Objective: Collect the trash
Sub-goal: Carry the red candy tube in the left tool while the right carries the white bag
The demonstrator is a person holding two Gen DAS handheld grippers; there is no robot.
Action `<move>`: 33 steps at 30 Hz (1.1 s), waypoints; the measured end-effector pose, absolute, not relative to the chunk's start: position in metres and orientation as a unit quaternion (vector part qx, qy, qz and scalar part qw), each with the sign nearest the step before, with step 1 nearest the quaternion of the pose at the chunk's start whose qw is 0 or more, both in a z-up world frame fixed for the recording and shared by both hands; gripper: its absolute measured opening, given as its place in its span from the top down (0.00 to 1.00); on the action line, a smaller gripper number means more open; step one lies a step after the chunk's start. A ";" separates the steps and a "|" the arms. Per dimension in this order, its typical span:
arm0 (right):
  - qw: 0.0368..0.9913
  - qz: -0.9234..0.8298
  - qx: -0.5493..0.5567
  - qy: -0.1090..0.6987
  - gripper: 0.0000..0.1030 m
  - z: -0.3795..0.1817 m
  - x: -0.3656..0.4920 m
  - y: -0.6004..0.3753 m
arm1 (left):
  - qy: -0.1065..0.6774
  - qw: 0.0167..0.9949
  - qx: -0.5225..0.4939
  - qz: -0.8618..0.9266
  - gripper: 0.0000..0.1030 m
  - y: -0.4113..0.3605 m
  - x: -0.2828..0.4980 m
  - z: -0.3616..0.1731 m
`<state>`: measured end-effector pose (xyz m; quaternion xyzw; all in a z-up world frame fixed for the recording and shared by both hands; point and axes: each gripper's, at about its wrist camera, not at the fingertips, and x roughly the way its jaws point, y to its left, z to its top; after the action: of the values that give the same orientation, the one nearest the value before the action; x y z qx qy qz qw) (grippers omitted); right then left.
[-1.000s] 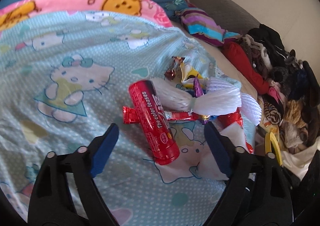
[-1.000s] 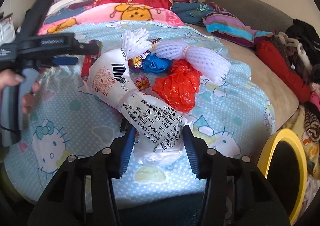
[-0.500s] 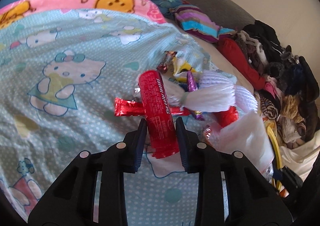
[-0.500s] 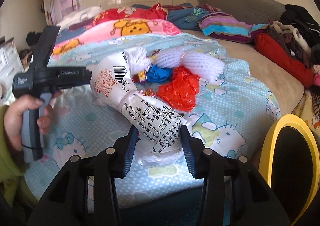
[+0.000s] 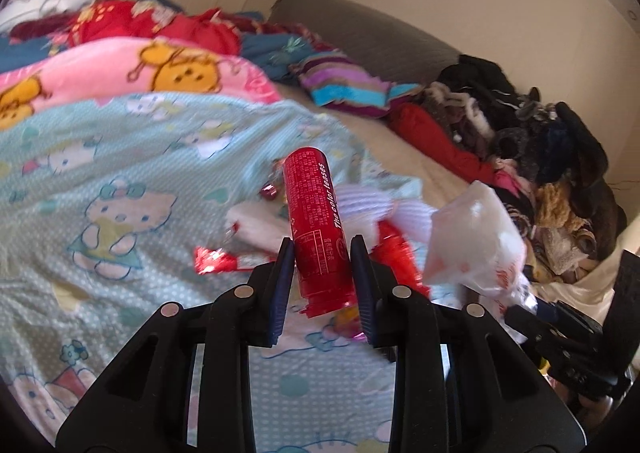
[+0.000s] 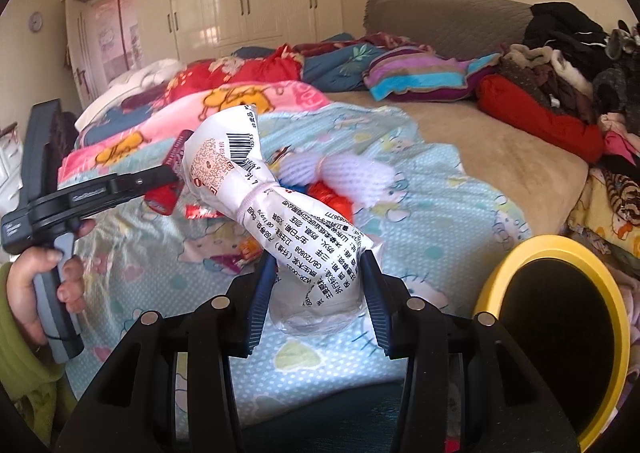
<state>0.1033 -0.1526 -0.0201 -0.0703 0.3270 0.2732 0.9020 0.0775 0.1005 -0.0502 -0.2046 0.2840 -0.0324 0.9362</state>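
Observation:
My left gripper (image 5: 322, 265) is shut on a red cylindrical candy tube (image 5: 316, 229) and holds it lifted above the Hello Kitty bedsheet (image 5: 120, 173). My right gripper (image 6: 318, 277) is shut on a crumpled white printed plastic wrapper (image 6: 276, 209), raised over the bed; it also shows in the left wrist view (image 5: 476, 241). More trash lies on the sheet: white foam fruit nets (image 6: 344, 173), a red plastic bag (image 6: 332, 197), and red foil wrappers (image 5: 212, 259). The left gripper and its tube show in the right wrist view (image 6: 160, 183).
A yellow-rimmed bin (image 6: 560, 329) with a dark opening stands at the bed's right edge. Folded blankets (image 5: 120, 73) lie at the back left, a striped pillow (image 6: 420, 77) and a pile of clothes (image 5: 540, 141) at the right.
My left gripper closed on the red tube and lifted it off the sheet. My right gripper rose with the white wrapper, and the yellow-rimmed bin has come closer in its view.

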 end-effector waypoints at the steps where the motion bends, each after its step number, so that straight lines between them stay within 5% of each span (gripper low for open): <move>1: 0.904 0.269 -0.069 0.324 0.60 -0.018 0.103 -0.155 | 0.278 0.938 -0.204 -0.040 0.79 0.097 0.077 -0.045; 33: 0.935 0.097 0.058 0.337 0.60 0.006 0.128 -0.318 | 0.258 0.932 -0.130 -0.218 0.79 -0.060 0.105 -0.010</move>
<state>0.1285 -0.3183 0.0059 0.0577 0.3368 0.0975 0.9347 0.1046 -0.0604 -0.0098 -0.1304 0.2584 -0.2176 0.9321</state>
